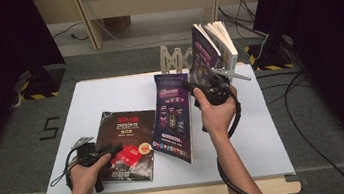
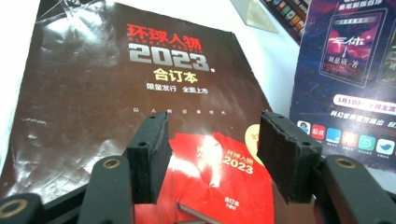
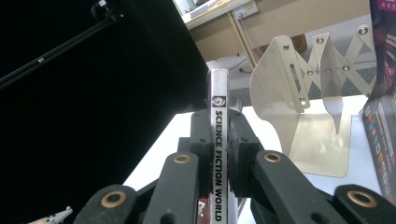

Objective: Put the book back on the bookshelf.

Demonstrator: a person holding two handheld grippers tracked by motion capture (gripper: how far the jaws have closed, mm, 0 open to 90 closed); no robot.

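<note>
Magazine held: the Science Fiction World magazine (image 1: pixel 212 51) stands lifted at the upper centre-right of the high view, spine down, pages fanning at the top; in the right gripper view its white spine (image 3: pixel 218 154) runs up the middle between the jaws.
Right gripper: right gripper (image 1: pixel 209 89) is clamped on that spine, jaws pressed to both sides.
Left gripper: left gripper (image 1: pixel 104 154), lower left of the high view, rests over the dark magazine with jaws spread and nothing between the pads (the cover shows through the gap in the left gripper view (image 2: pixel 212 158)).
Dark magazine: the 2023 magazine (image 1: pixel 125 143) lies flat at the lower left, a red booklet printed on its cover.
Purple magazine: the purple magazine (image 1: pixel 172 117) leans just left of the right hand (image 1: pixel 217 113), its lower edge on the table.
In the way: a metal bookend (image 3: pixel 303 116) stands behind the held magazine, upper centre of the table.
Hard to make out: the bookend's base is hidden behind the magazines in the high view; small print on the covers is blurred.
Surface: a white table (image 1: pixel 271 139) with a wooden front edge.
Room: grey floor, black curtains at both sides, cables at the upper right.
</note>
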